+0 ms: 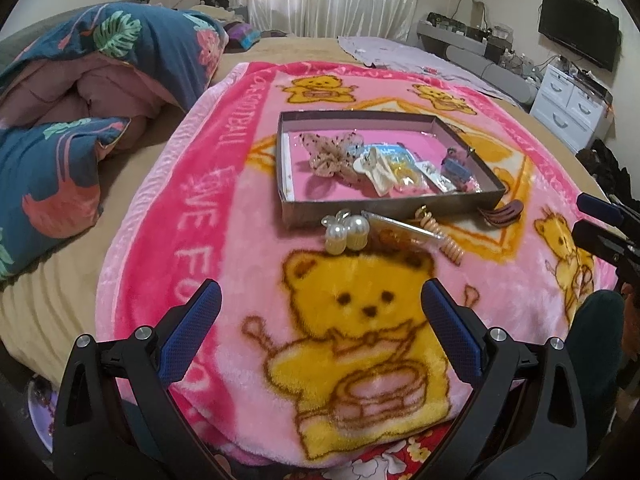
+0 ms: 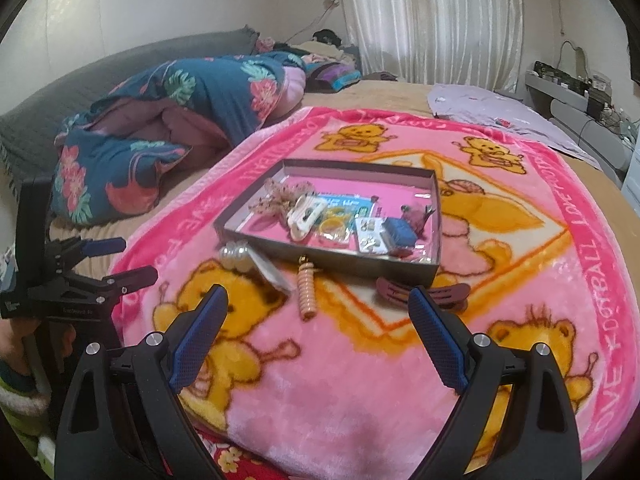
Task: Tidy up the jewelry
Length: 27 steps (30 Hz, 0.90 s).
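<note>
A shallow grey box (image 1: 360, 209) (image 2: 256, 248) with a pink floor sits on the pink bear blanket (image 1: 360, 320) (image 2: 340, 380). Inside lie a spotted scrunchie (image 1: 332, 152) (image 2: 276, 200), a white clip (image 1: 380, 170) (image 2: 304, 216), packets and a blue item (image 2: 398, 234). In front of the box rest a pearl hair tie (image 1: 346, 234) (image 2: 237, 260), a flat clear packet (image 1: 404, 229) (image 2: 272, 272), a peach spiral tie (image 1: 444, 236) (image 2: 306, 292) and a brown claw clip (image 1: 504, 213) (image 2: 424, 294). My left gripper (image 1: 320, 304) and right gripper (image 2: 318, 308) both hover open and empty, short of these items.
A folded blue floral quilt (image 1: 80, 92) (image 2: 160, 128) lies to the left on the tan bed. A lilac cloth (image 1: 400, 54) (image 2: 500, 112) lies at the far right. Drawers (image 1: 572, 104) and a wall screen (image 1: 578, 28) stand beyond. A hand (image 2: 16, 344) holds the left gripper's handle.
</note>
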Each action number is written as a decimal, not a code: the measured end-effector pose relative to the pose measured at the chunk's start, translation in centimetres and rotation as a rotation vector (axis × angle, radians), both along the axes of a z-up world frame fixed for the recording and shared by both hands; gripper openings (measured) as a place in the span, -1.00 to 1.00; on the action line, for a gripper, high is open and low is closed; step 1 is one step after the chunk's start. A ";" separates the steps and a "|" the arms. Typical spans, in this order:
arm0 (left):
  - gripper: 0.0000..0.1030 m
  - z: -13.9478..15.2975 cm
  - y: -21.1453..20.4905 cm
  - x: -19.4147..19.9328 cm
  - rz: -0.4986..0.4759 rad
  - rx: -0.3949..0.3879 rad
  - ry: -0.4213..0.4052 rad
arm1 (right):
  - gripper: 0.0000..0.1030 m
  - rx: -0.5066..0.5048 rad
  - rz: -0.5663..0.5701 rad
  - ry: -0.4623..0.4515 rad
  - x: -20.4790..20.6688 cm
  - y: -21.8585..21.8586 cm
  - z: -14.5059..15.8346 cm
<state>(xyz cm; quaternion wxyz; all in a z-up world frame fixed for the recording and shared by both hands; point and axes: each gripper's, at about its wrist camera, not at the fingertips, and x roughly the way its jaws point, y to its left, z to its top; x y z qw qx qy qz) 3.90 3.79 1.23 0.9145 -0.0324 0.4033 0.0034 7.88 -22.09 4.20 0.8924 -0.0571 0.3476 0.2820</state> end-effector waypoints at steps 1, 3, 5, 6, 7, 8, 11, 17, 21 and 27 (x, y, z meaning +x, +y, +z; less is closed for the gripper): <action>0.81 -0.2 0.1 0.0 0.003 0.003 0.006 | 0.76 -0.003 0.003 0.004 0.0 0.1 -0.2; 0.81 -0.6 0.3 0.1 0.004 -0.004 0.015 | 0.76 -0.015 0.010 0.016 0.0 0.5 -0.8; 0.81 -0.9 0.4 0.3 0.011 -0.004 0.024 | 0.76 -0.031 0.014 0.024 0.1 0.9 -1.2; 0.81 -1.1 0.4 0.4 0.011 -0.004 0.027 | 0.76 -0.040 0.017 0.028 0.1 1.1 -1.5; 0.81 -1.3 0.5 0.5 0.012 -0.005 0.031 | 0.76 -0.044 0.021 0.031 0.2 1.2 -1.7; 0.81 -1.5 0.5 0.6 0.016 -0.004 0.037 | 0.76 -0.049 0.024 0.035 0.2 1.3 -2.0; 0.81 -2.5 0.6 1.1 0.016 -0.006 0.055 | 0.76 -0.071 0.030 0.051 0.5 1.8 -3.1; 0.81 -4.2 0.5 2.8 0.014 0.012 0.084 | 0.75 -0.123 0.035 0.074 1.5 2.9 -5.7; 0.81 -5.1 0.7 4.3 0.013 -0.005 0.104 | 0.57 -0.149 0.042 0.084 2.5 3.6 -7.1; 0.81 -5.9 0.6 6.4 0.006 -0.042 0.125 | 0.18 -0.174 0.032 0.136 5.0 4.6 -9.2</action>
